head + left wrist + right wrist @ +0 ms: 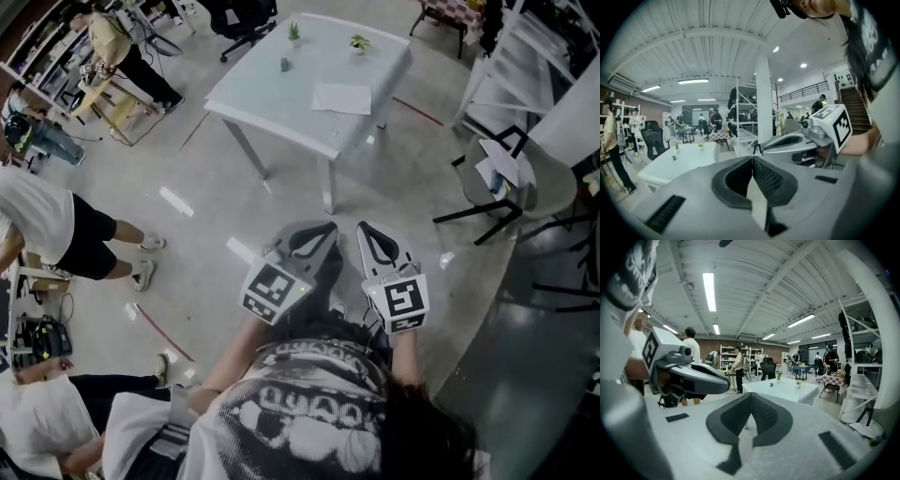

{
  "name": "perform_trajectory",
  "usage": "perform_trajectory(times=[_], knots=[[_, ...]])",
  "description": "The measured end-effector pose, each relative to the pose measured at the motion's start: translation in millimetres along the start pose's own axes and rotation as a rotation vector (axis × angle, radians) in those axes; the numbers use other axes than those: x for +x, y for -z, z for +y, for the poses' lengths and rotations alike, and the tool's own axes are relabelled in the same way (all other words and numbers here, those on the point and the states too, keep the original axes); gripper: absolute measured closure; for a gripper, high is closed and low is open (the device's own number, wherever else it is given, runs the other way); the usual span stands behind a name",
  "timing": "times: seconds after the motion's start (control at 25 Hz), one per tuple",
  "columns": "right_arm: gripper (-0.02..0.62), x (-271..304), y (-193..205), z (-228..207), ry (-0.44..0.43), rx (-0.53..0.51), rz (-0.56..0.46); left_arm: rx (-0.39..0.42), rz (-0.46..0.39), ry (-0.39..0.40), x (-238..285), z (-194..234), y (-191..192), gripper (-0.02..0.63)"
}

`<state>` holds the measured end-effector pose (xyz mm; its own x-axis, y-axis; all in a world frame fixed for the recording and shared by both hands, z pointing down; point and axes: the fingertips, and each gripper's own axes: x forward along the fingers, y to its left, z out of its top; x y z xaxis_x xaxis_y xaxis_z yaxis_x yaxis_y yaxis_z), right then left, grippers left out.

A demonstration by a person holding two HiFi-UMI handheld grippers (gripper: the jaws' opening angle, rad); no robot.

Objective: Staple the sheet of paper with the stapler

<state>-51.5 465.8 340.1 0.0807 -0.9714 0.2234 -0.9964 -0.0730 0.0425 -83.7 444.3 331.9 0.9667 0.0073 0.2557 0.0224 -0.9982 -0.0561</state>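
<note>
- Left tongs: closed, the two dark pads meeting along one seam with nothing between them; held out in front of the person's chest, over the floor
- Right tongs: closed in the same way and likewise empty; held just beside the left pair, the two nearly parallel and both aimed toward the surface
- Marker cubes: one on the back of each pair of tongs, square patterns facing up
- Surface: a white table standing well apart from both tongs, across a stretch of bare floor
- Sheet of paper: lies flat on the surface, toward its right-hand side, touched by nothing
- Small dark object: stands on the surface to the left of the sheet and apart from it; too small to tell whether it is the stapler
- Two small potted plants: near the far edge of the surface, one behind the dark object, the other beyond the sheet
- Black-framed chair: to the right of the surface, with papers lying on its seat
- Bystander in a white shirt and dark shorts: stands at the left of the room, well away from the surface
</note>
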Motion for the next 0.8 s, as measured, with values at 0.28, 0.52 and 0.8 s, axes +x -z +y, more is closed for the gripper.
perform_trajectory(times=[0.28,0.52,0.8], knots=[[0.592,41,12,-48,0.051,0.017,0.052,-0.01,0.01,0.061,52,35,7,0.601],[0.592,120,7,-86,0.042,0.01,0.097,-0.022,0.007,0.07,99,107,5,0.601],[0.592,229,-16,-111,-0.031,0.002,0.136,-0.046,0.022,0.02,131,222,2,0.601]])
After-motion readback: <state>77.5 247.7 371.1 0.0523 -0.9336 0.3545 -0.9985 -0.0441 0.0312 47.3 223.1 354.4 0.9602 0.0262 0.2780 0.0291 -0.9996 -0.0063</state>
